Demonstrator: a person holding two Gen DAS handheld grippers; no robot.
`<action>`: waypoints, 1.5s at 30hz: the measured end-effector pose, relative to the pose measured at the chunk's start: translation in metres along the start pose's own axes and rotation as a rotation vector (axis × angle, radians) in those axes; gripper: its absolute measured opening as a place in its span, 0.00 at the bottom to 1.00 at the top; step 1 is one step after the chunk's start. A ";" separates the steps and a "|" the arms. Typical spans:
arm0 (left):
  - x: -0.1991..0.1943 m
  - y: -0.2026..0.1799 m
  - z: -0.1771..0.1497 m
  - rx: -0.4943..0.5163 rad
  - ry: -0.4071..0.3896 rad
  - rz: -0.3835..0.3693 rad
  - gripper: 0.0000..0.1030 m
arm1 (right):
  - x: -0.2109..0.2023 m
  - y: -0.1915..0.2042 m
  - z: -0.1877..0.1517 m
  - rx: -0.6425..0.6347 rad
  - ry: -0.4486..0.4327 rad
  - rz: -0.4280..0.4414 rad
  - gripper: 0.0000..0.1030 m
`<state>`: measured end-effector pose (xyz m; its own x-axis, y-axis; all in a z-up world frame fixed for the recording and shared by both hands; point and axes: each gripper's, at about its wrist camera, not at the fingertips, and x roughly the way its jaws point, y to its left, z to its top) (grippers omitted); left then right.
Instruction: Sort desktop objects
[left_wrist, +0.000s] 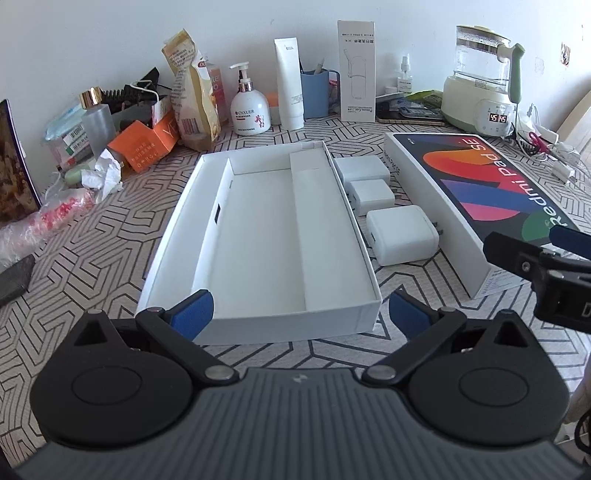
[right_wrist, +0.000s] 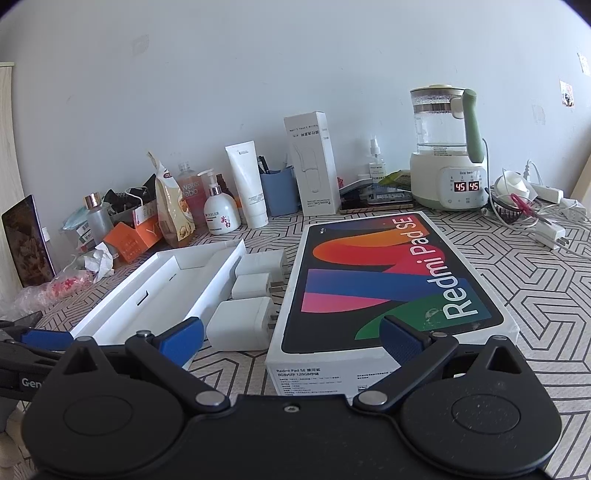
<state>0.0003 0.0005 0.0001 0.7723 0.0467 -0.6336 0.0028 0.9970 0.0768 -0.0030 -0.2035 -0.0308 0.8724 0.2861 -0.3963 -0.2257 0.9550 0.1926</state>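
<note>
An open white box tray (left_wrist: 173, 254) lies empty on the patterned table; it also shows in the right wrist view (right_wrist: 110, 306). Three white chargers (left_wrist: 400, 234) lie in a row between the tray and the Redmi Pad SE box lid (left_wrist: 491, 184); in the right wrist view the chargers (right_wrist: 242, 323) sit left of the lid (right_wrist: 369, 277). My left gripper (left_wrist: 301, 314) is open and empty at the tray's near edge. My right gripper (right_wrist: 291, 336) is open and empty just above the lid's near end; it also shows in the left wrist view (left_wrist: 532, 251).
Bottles, a snack bag (left_wrist: 192, 96), orange boxes (left_wrist: 144, 144), a blue pen cup (left_wrist: 314, 90) and a tall white carton (left_wrist: 356, 70) line the wall. A kettle (right_wrist: 447, 151) and cables with plugs (right_wrist: 535, 218) are at the back right. A tablet (left_wrist: 14, 166) leans at the left.
</note>
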 end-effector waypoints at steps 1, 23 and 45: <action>0.000 0.001 0.001 -0.012 0.010 -0.014 1.00 | 0.000 0.000 0.000 -0.001 0.001 -0.001 1.00; 0.005 0.030 0.000 -0.082 0.025 -0.060 1.00 | 0.013 0.017 -0.002 -0.062 0.011 -0.007 1.00; 0.012 0.037 0.000 -0.115 0.040 -0.064 1.00 | 0.020 0.016 -0.004 -0.079 0.026 -0.026 1.00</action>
<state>0.0095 0.0383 -0.0044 0.7471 -0.0176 -0.6645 -0.0231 0.9984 -0.0524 0.0091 -0.1823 -0.0390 0.8670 0.2621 -0.4239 -0.2378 0.9650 0.1105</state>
